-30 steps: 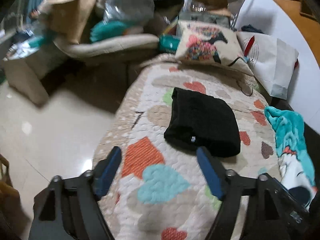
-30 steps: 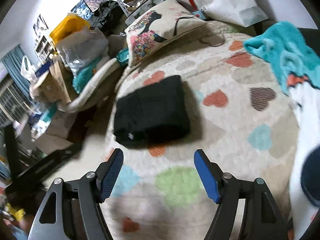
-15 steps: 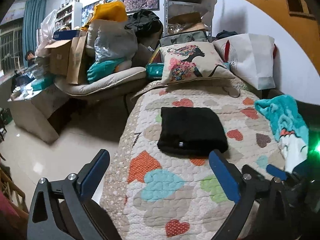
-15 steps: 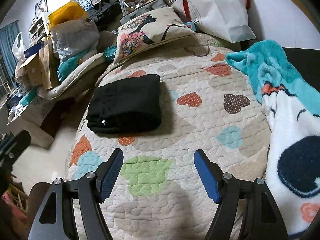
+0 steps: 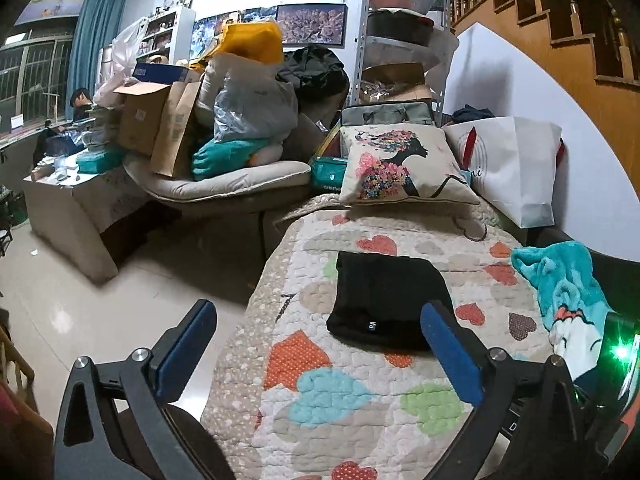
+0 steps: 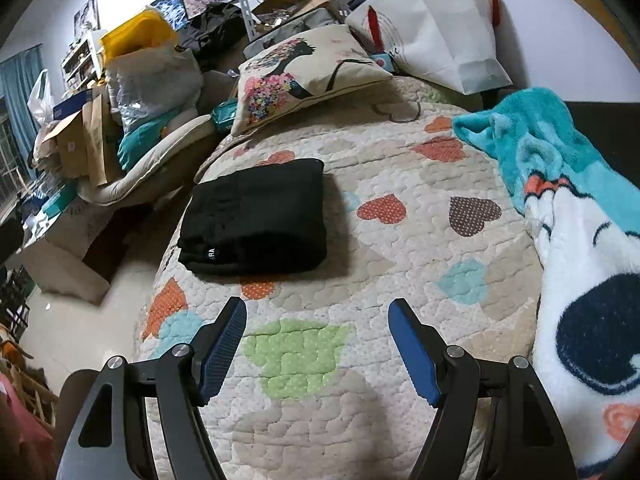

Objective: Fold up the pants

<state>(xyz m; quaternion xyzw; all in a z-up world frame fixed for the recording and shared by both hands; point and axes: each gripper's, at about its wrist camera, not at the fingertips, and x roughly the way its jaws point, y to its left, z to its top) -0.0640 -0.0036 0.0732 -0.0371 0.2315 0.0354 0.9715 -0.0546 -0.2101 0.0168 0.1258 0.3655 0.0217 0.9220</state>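
A: What is nearest the cameras?

B: Two pairs of blue-padded tongs. The left tongs (image 5: 316, 316) and the right tongs (image 6: 316, 314) are both spread wide and hold nothing, hovering over a heart-patterned quilt (image 6: 400, 248) on a bed.

A: Where are the pants?

B: The black pants (image 6: 260, 220) lie beyond both tongs, apart from them, near the quilt's left edge. They look already folded into a compact rectangle with a small white label on the near edge.

A: So what does the step call for?

B: The fold seems finished. Done well, it means drawing away without brushing the stack, or at most pressing down a loose edge.

A: What lies further back?

B: A cushion (image 6: 304, 72) printed with a floral woman's profile, then a white paper bag (image 6: 436, 28).

A: Do the views differ?

B: The right wrist view shows most of a teal cartoon blanket (image 6: 560, 200). The left wrist view alone shows the tiled floor (image 5: 100, 300), a cluttered sofa (image 5: 224, 184) and a wooden staircase (image 5: 560, 20).
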